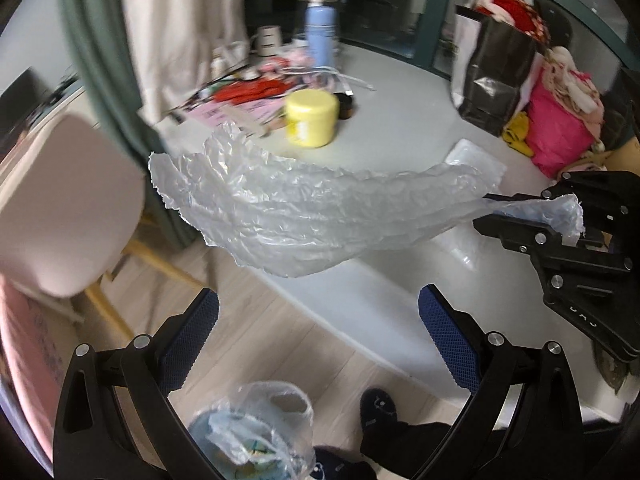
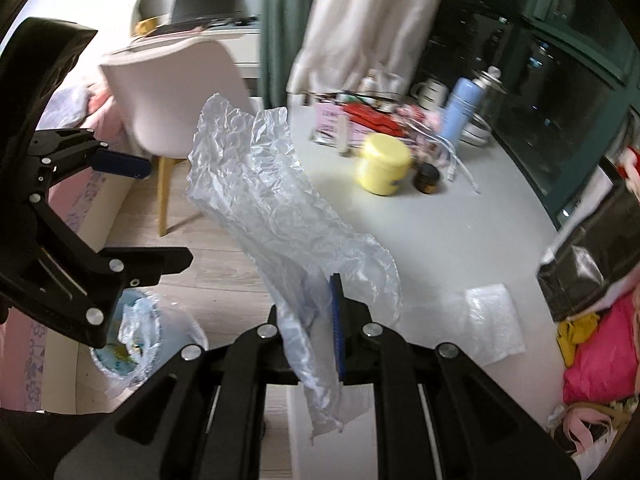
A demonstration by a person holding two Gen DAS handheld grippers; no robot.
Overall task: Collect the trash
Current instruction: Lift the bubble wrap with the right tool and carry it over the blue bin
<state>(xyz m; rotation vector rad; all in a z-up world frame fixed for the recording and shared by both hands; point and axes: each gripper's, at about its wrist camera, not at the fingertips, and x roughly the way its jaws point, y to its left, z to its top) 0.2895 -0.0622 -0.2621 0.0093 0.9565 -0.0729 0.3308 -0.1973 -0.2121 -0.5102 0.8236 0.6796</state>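
Observation:
A crumpled clear plastic air-cushion sheet (image 1: 304, 212) hangs in the air over the table's front edge. My right gripper (image 2: 334, 312) is shut on one end of the plastic sheet (image 2: 276, 200); in the left wrist view the right gripper (image 1: 520, 216) sits at the right with the sheet stretching left from it. My left gripper (image 1: 320, 340) is open and empty, below the sheet; it also shows at the left of the right wrist view (image 2: 160, 216). A bin lined with a plastic bag (image 1: 256, 436) holding trash stands on the floor below; the bin also shows in the right wrist view (image 2: 136, 340).
The round grey table (image 2: 460, 240) carries a yellow jar (image 1: 313, 118), a blue bottle (image 1: 320, 32), mugs, papers and cables. A bubble-wrap piece (image 2: 494, 322) lies near its front. A white chair (image 2: 180, 92) stands left. Bags (image 1: 560, 128) sit at the right.

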